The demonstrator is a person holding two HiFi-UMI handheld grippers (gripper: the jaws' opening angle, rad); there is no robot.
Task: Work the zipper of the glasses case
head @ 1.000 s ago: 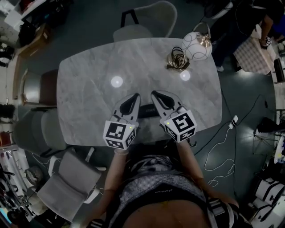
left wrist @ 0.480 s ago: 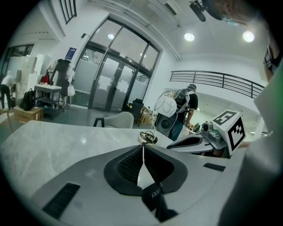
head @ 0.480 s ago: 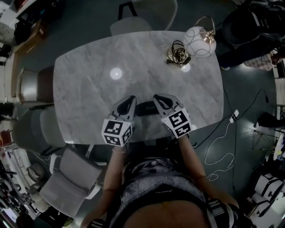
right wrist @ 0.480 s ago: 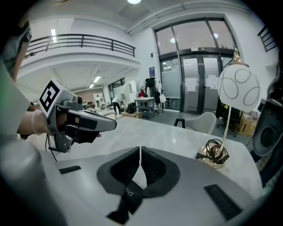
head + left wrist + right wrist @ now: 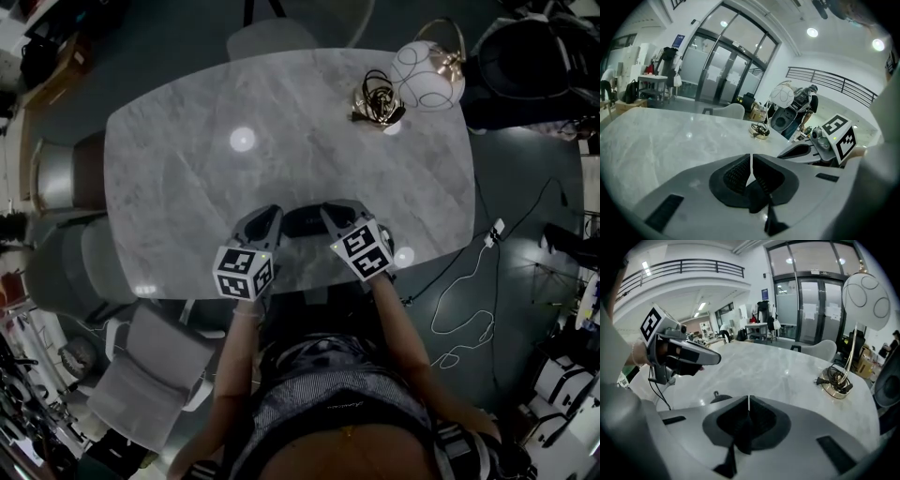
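Glasses case (image 5: 305,223), the table (image 5: 187,169) edge on the person's side close by it, lies long axis crosswise, left gripper (image 5: 266,217) just beside its left end, right gripper (image 5: 331,212) just beside its right end and maybe slightly nearer, both jaws pressed together on nothing.

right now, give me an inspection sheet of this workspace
surface: marble table, glare spots
job's things: dark glasses case near the front edge, between the tools; zipper state unclear
clutter: globe lamp at far right corner
grippers: left tool shut, empty; right tool shut, empty; contact with case cannot be told
cables: cord coiled on lamp base; white cable on floor, right
surroundings: chairs around the table
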